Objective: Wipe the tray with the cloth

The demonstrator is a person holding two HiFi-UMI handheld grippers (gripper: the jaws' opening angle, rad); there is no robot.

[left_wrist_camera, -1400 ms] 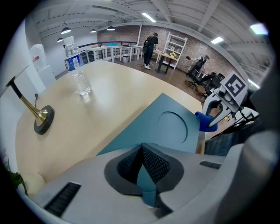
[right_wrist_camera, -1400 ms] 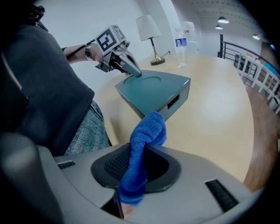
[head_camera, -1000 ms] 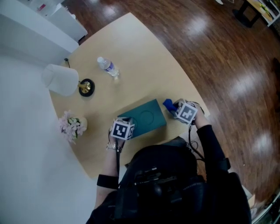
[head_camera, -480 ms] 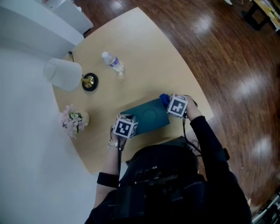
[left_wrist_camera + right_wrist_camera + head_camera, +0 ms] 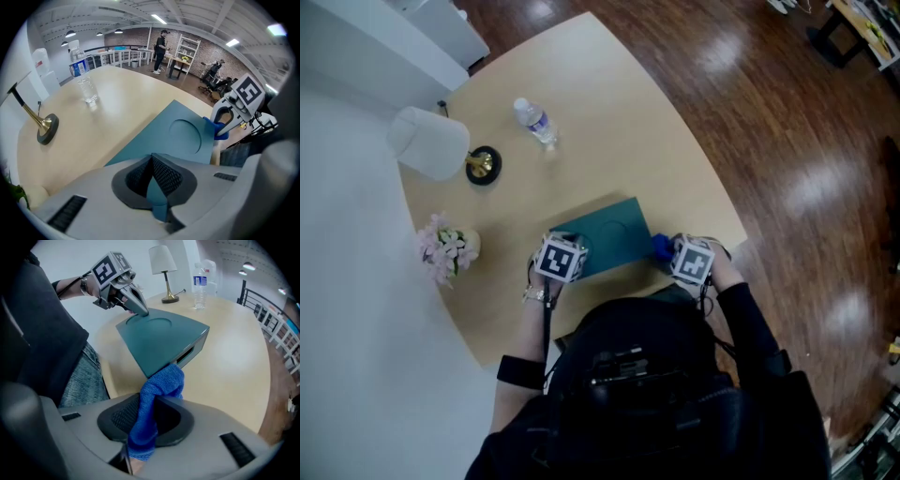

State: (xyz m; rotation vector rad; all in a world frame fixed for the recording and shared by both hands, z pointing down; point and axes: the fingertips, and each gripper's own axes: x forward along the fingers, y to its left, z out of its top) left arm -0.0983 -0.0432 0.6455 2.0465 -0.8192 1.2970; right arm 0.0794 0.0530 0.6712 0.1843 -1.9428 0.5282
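Tray point(image 5: 609, 234) lies at the six o'clock side of the table point(image 5: 609, 141), its eight o'clock corner clamped in the left gripper point(image 5: 570, 246). The right gripper point(image 5: 667, 253), pinching the blue cloth point(image 5: 660, 246), has slid from the tray's two o'clock corner to four o'clock. The bottle point(image 5: 534, 123) label is too small to read.

No legible text; bottle point(image 5: 533, 123) label too blurred.
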